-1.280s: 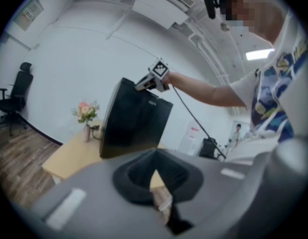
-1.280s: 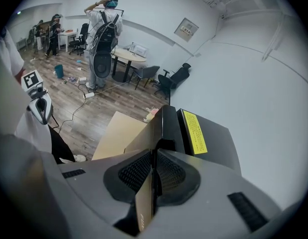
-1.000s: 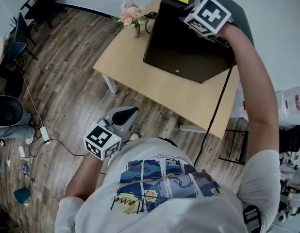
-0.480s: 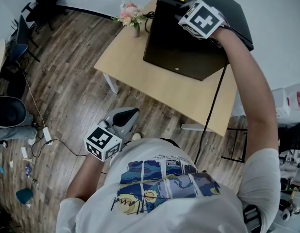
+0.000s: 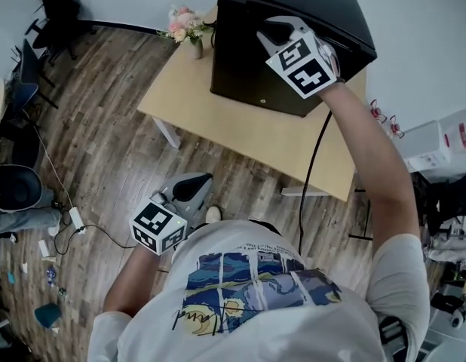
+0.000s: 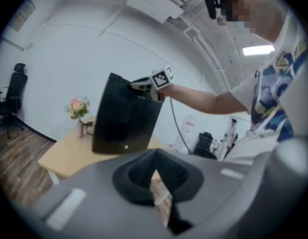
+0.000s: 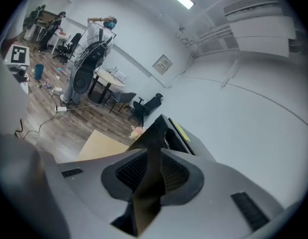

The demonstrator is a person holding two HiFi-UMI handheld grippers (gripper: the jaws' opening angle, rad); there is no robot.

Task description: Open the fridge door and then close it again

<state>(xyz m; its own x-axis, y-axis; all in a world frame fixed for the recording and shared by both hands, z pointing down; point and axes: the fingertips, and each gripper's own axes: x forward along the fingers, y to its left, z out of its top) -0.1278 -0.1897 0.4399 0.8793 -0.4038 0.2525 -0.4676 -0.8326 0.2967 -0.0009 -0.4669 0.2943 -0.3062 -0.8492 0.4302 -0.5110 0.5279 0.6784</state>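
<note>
Since a second ago the right gripper point(image 5: 277, 30) has swung from the far top corner of the fridge point(image 5: 244, 62) round to the upper part of its front. Its jaws have just been opening, and they now sit loosened with the door's dark edge standing between them. The fridge sits at the upper centre of the frame, on the far end of a pale wooden table point(image 5: 240, 138), with its door shut or very nearly so.

A small vase of flowers point(image 5: 182, 23) stands just beside the fridge's left side. A black cable point(image 5: 312, 164) hangs below the outstretched right arm and crosses the table's near edge. Office chairs point(image 5: 56, 6) crowd the upper left corner.

That right arm reaches out straight from the lower right of the frame. The left gripper point(image 5: 194, 183) hangs low by the person's body over the wood floor point(image 5: 105, 127), clenched and empty, with its elbow bent.
</note>
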